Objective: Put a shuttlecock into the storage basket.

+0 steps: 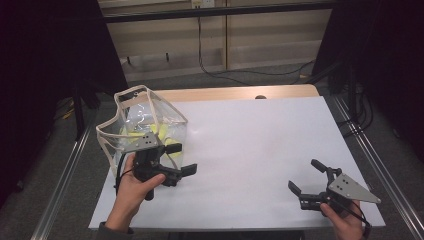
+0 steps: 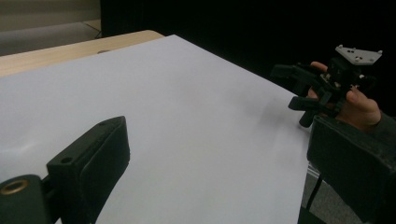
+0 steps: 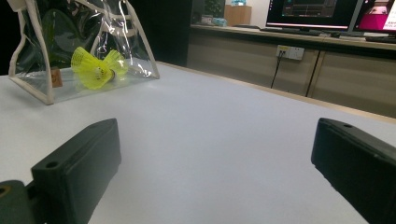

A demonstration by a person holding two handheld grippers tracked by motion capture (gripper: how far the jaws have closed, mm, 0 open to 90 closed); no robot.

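Nearest the person, the right hand-held gripper (image 1: pixel 306 182) hovers low over the front right corner of the white tabletop (image 1: pixel 250 145), its jaws spread wide with nothing between them. The right hand (image 1: pixel 346 220) grips it from below, and the grey three-cornered plate (image 1: pixel 353 188) sits on top.

Across on the left, the left hand (image 1: pixel 131 189) holds the left hand-held gripper (image 1: pixel 181 160), its jaws parted and empty, pointing toward the right side of the tabletop. In the left gripper view the right hand-held gripper (image 2: pixel 295 86) shows well apart, over the far edge.

Just behind the left hand-held gripper, a clear plastic bag (image 1: pixel 145 122) with cream trim stands at the left rear of the tabletop. Yellow shuttlecocks (image 3: pixel 95 67) lie inside it, on the bag's bottom.

Beyond the tabletop, cables (image 1: pixel 235 72) trail across the floor before pale cabinets (image 1: pixel 220 40).
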